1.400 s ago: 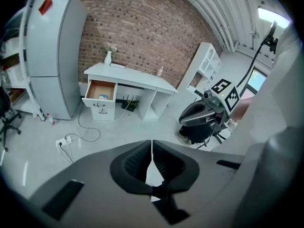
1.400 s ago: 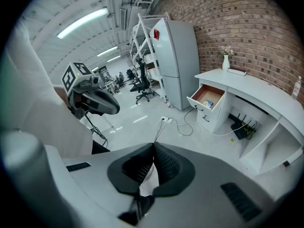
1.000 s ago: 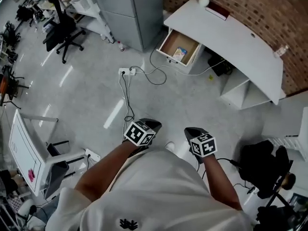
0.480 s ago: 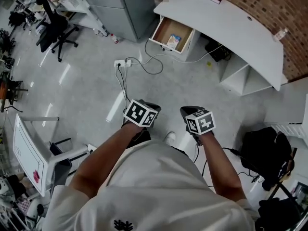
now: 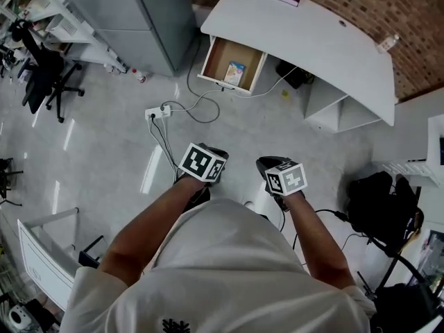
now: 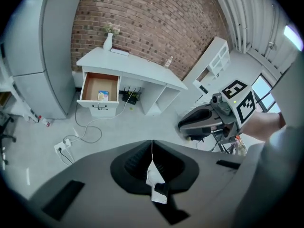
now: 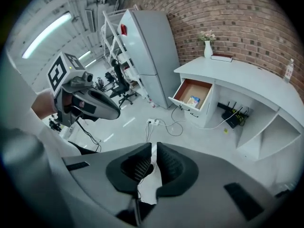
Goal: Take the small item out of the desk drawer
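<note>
The small item (image 5: 234, 72), a flat light-coloured packet with blue print, lay in the open drawer (image 5: 215, 55) of the white surface (image 5: 326, 44) by the brick wall. It sat on the drawer's bare wooden bottom, a little to the right of centre as the person faced it. As far as its small size let me judge, its longer side ran front to back along the drawer.

Both tools were well apart from it, held close to the person's body over the grey floor (image 5: 104, 137) and pointing down and forward. The left tool (image 6: 152, 148) had its jaws pressed together with nothing between them. The right tool (image 7: 154, 158) was all but closed: its jaws had just eased apart to a thin slit, and they too were empty.

The drawer lay straight ahead across the open floor, roughly on the line between the two tools. In the left gripper view it stood left of that tool's axis, and in the right gripper view it stood a little right of centre. Neither hand was clearly nearer, though the left seemed marginally better lined up in the head view. By my reading the approach was not finished, and a tool would have to open before reaching down into the drawer from its front edge.
</note>
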A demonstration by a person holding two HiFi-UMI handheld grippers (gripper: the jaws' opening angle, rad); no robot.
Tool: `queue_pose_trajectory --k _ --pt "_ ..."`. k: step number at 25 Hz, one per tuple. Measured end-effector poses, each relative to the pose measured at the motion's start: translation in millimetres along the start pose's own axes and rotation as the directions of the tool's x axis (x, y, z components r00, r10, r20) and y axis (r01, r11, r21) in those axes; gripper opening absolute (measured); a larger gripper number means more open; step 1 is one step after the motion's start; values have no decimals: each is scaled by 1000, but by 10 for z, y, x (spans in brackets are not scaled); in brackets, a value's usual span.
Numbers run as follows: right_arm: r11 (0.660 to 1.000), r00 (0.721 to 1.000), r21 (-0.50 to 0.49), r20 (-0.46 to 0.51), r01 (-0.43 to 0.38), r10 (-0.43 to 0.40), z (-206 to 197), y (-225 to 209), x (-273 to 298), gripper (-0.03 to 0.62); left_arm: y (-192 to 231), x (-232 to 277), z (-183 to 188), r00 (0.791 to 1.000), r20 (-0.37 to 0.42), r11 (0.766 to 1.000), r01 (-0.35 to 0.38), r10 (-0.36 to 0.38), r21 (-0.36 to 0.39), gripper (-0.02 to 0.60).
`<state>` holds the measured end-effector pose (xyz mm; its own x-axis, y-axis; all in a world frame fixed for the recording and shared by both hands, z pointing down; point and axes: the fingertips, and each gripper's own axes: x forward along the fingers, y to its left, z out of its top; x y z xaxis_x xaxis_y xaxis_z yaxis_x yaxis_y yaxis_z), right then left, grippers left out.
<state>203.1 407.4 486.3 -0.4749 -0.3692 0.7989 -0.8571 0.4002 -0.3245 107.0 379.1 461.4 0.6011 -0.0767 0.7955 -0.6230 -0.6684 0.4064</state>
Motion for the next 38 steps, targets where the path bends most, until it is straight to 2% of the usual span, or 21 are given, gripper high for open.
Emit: queue_pose_trajectory --k 3,7,11,15,21,26,31,34,38 --pt "998 999 67 30 20 -22 521 44 373 130 570 -223 238 1000 -21 998 2 -1 64 25" --pt "987 994 138 66 78 -87 1205 48 899 144 1301 -468 466 1000 -29 994 2 1 113 25" --pt "979 988 163 75 120 -134 1708 68 1275 176 1821 -620 638 1000 -15 995 17 -15 100 25" --pt "975 985 174 81 135 -151 2109 -97 1549 197 2138 -641 819 1000 7 997 28 -29 71 25" --pt "953 979 255 79 161 -187 2638 -690 2074 234 2565 -616 1188 1000 11 999 24 -25 46 25" --pt "928 977 327 53 179 -207 3125 -1282 2589 246 3017 -469 1746 1000 -15 1000 6 -5 31 25" --pt "900 962 359 25 246 -272 3580 -2056 3085 266 3442 12 2287 997 -81 1000 2 -1 15 25" --pt "881 951 384 24 276 -308 3814 -2461 3378 282 3610 294 2601 994 -106 1000 27 -25 12 25" --pt "848 941 433 -2 307 -339 3857 -2854 3834 305 3830 631 2774 989 -142 999 30 -29 11 26"
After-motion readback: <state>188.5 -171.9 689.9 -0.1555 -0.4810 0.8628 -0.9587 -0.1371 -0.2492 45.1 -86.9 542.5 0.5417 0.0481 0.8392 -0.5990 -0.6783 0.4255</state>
